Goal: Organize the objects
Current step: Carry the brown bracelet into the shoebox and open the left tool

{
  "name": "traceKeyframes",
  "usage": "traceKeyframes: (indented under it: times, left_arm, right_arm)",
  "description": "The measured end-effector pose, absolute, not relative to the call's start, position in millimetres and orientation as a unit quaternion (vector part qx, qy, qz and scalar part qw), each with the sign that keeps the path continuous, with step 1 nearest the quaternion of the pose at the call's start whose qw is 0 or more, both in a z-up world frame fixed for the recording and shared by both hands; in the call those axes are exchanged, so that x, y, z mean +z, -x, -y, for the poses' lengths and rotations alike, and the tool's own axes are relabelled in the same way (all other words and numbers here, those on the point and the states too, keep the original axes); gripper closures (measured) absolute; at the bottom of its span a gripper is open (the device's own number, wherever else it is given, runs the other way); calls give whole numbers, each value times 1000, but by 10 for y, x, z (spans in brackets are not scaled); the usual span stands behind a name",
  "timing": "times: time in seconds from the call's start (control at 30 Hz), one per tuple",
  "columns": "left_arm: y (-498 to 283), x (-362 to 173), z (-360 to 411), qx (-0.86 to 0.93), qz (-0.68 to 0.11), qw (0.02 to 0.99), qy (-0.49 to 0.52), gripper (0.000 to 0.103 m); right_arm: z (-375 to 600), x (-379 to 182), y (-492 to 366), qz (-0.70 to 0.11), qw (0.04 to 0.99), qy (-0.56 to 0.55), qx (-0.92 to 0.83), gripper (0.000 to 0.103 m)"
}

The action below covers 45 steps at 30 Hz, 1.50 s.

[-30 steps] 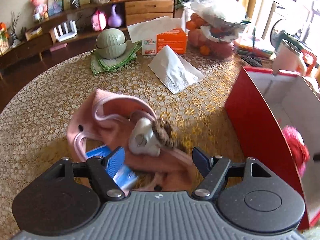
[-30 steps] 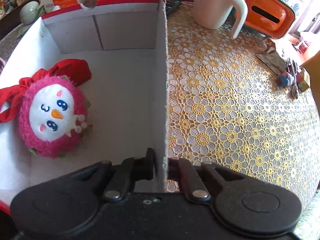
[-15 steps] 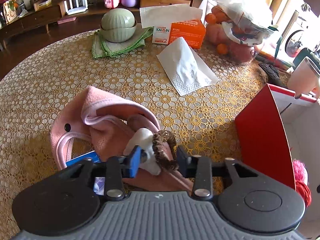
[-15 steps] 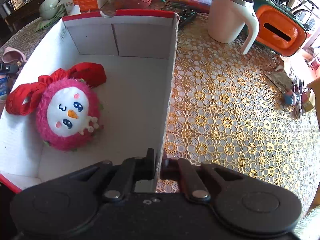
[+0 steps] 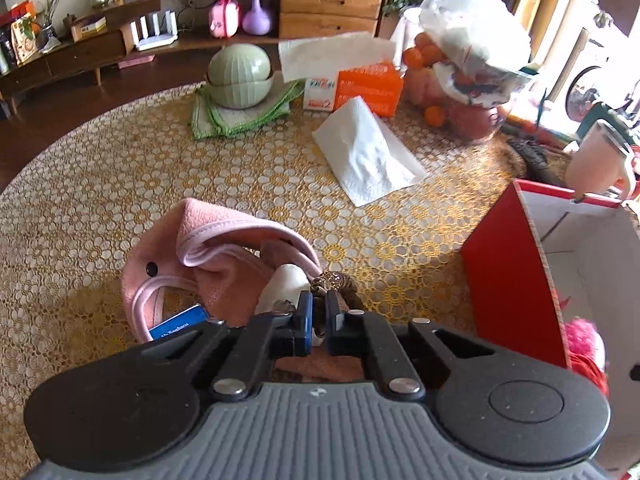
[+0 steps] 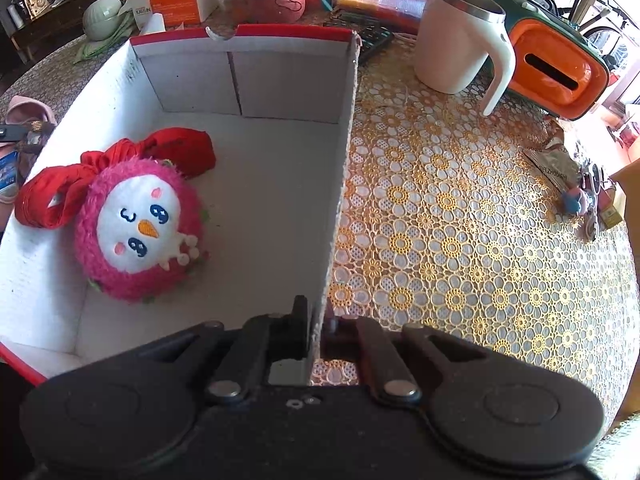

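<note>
Brown scrunchie (image 5: 335,285) on the pink cloth (image 5: 224,256) is now pinched as the left claw (image 5: 318,322) just closed, ready for lifting into the box (image 6: 340,168), whose wall the right claw (image 6: 316,322) clamps.

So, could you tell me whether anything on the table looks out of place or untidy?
Yes. A loose tissue lies crumpled on the tablecloth in front of the tissue box, not in it. The pink cloth sits in a bunched heap over a blue packet. Nothing looks spilled or broken.
</note>
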<state>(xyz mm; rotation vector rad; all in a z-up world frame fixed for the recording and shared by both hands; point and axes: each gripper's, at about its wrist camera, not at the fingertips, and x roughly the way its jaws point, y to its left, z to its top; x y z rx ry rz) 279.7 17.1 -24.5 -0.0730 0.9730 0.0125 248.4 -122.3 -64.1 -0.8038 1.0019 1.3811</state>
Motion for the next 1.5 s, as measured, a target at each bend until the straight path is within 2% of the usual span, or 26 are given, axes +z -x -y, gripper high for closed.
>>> traceKeyframes:
  times: [0.43,0.9,1.13,1.5]
  left_arm:
    - [-2475,385,251,-64,-432,900,-6,99]
    - [-2368,871,1305,-182,-392,901,-45,99]
    - [-2468,712,1953,-237,-400,884,-53,99]
    - [-2764,-88,2456,-242,-464,849,-76,99]
  right_arm:
    - [1247,-648,-2466,-425,583,346,600,98]
    - [1259,-658,-2469,-422,579,341,608,98]
    - [1262,-673,-2470,-419,575,340,615,98]
    - [1255,-674,-2481,-416,566,342,625,97]
